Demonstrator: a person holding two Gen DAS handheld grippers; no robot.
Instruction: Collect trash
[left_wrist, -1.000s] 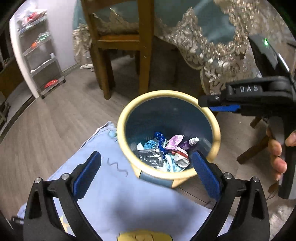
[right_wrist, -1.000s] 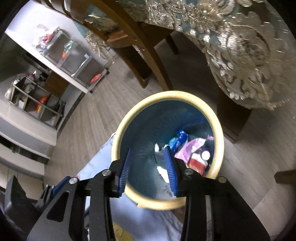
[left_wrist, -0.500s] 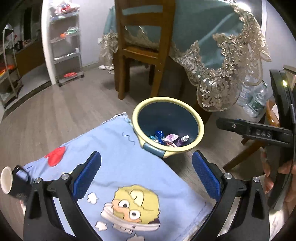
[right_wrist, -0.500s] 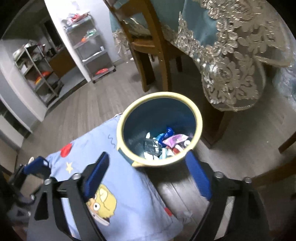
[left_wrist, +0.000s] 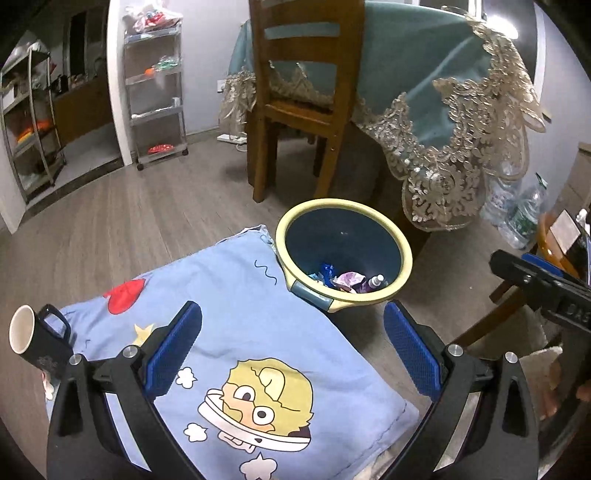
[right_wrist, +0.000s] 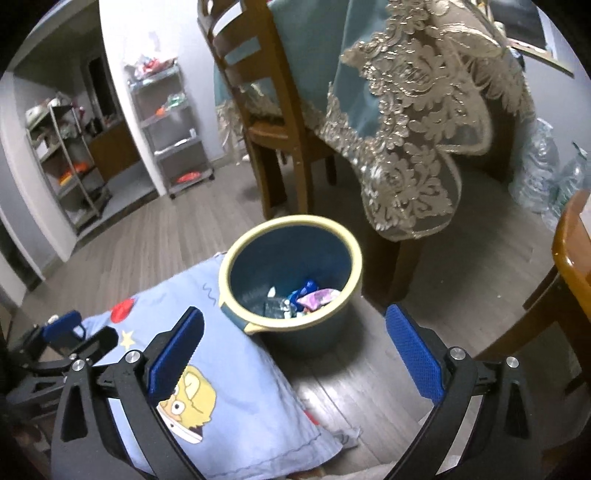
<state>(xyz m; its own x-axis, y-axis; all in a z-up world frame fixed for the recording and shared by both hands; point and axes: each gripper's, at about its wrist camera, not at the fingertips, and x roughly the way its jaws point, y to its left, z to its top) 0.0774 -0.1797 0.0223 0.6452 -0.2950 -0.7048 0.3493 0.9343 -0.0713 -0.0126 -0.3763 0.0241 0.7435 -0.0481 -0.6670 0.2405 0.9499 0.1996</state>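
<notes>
A blue bin with a yellow rim (left_wrist: 404, 254) (right_wrist: 355, 258) stands on the wooden floor and holds several wrappers and a small bottle (left_wrist: 347, 277) (right_wrist: 314, 295). My left gripper (left_wrist: 291, 307) is open, back from the bin and above a cartoon cushion (left_wrist: 240, 332), with nothing between its blue pads. My right gripper (right_wrist: 293, 310) hangs in front of the bin. Its jaws are opening, nearly at full width, and nothing is between them. The right gripper's black body (left_wrist: 535, 284) shows at the left view's right edge, with a hand below it.
A black mug (left_wrist: 33, 343) lies tipped at the cushion's left end. Behind the bin stand a wooden chair (left_wrist: 295, 92) and a table under a lace-edged cloth (left_wrist: 443, 110). Water bottles (left_wrist: 517, 214) sit at the right, metal shelves (left_wrist: 155, 92) at the back left.
Both grippers have pulled back and up from over the bin, so it looks smaller and the cushion fills the foreground. The right jaws went from narrow to wide.
</notes>
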